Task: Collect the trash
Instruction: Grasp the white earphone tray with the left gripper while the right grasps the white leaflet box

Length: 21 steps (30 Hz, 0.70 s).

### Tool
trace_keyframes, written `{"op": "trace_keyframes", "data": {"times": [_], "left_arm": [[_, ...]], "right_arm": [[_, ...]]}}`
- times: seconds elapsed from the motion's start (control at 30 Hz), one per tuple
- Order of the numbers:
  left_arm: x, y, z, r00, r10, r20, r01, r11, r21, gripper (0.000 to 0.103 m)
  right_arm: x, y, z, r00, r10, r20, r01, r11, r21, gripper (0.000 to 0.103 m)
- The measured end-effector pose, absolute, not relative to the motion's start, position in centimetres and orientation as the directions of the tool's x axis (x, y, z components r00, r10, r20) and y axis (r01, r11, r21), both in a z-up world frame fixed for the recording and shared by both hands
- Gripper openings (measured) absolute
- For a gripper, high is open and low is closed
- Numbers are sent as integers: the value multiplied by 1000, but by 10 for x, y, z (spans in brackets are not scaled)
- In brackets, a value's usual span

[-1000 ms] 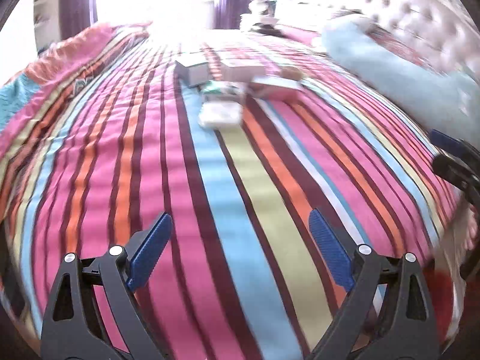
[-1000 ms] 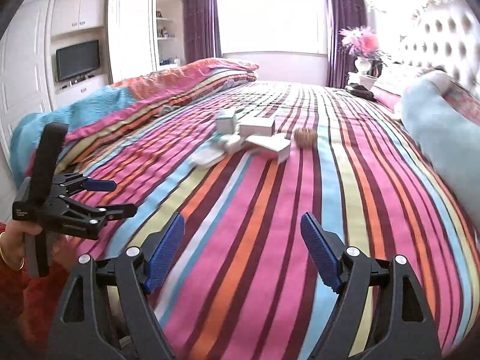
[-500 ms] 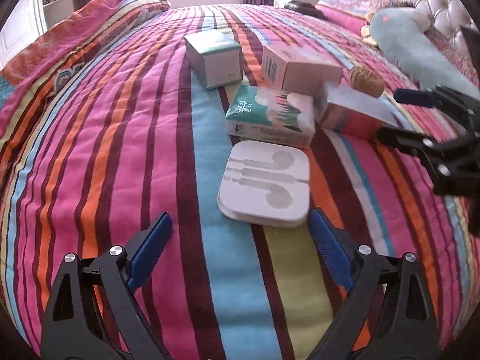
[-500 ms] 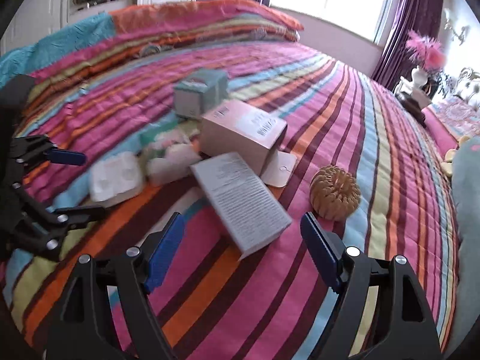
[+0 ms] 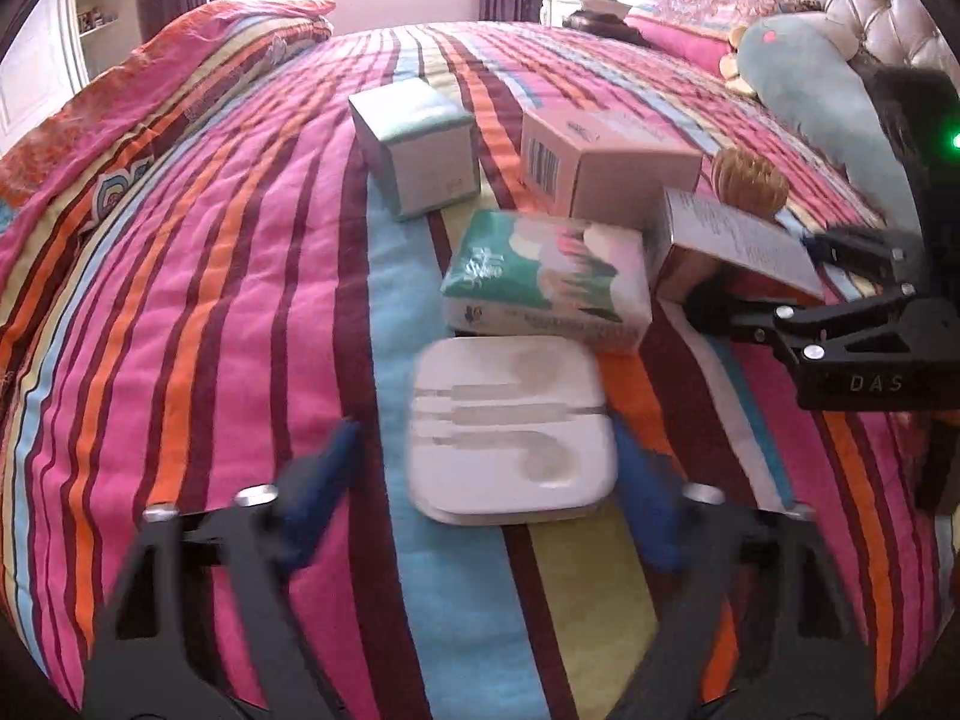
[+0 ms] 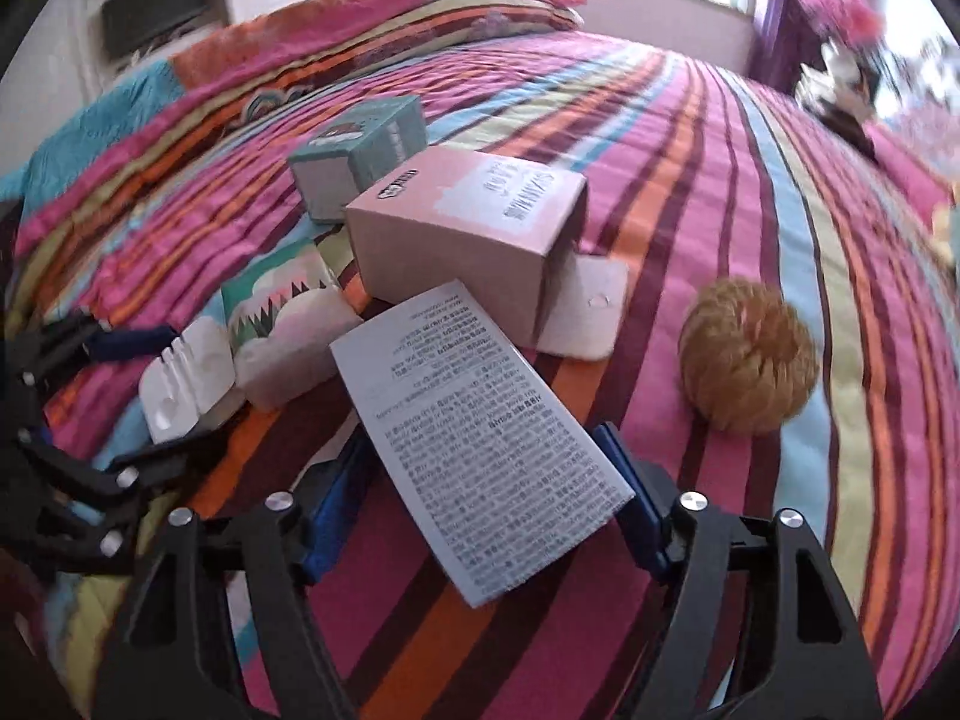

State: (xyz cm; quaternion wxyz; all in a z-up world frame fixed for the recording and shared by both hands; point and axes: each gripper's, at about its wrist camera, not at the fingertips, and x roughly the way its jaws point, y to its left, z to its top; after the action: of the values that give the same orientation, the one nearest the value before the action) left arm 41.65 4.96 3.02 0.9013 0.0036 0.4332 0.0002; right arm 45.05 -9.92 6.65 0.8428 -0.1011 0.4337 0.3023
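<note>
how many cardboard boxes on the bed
3: a teal-topped box farthest back, a pink box to its right, and a printed box between the right gripper's fingers. Others may be hidden behind.

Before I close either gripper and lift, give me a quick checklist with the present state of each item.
1. White earphone case between the left gripper's fingers: ok; the jaws have just been closing around it.
2. Left pads pressing on the case: cannot tell, the fingers are blurred.
3. Printed box between the right gripper's fingers: ok; those jaws have just been closing too.
4. Right pads gripping the box: cannot tell; they look close to its edges.
5. Printed box free of neighbours: not ok, its far end rests against the pink box.
6. Earphone case free of the tissue pack: not ok, they touch.
</note>
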Motion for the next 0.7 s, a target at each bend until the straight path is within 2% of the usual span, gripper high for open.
{"op": "trace_keyframes", "data": {"times": [0.07, 0.17, 0.47, 0.6, 0.7], "left_arm": [[417, 54, 31, 628, -15, -778, -1, 1000, -21, 61], [407, 61, 34, 638, -49, -768, 8, 998, -57, 60], [317, 78, 52, 691, -180, -700, 74, 981, -179, 60], [237, 82, 58, 708, -265, -654, 132, 960, -246, 60], [181, 76, 60, 703, -286, -651, 171, 957, -236, 61]], "right_arm": [[446, -104, 69, 438, 427, -791, -569, 813, 124, 58], [430, -114, 76, 448, 439, -779, -535, 830, 160, 54], [348, -147, 89, 472, 551, -688, -520, 804, 287, 52], [301, -163, 92, 492, 602, -629, -514, 784, 347, 52], [245, -174, 97, 501, 631, -592, -534, 764, 362, 52]]}}
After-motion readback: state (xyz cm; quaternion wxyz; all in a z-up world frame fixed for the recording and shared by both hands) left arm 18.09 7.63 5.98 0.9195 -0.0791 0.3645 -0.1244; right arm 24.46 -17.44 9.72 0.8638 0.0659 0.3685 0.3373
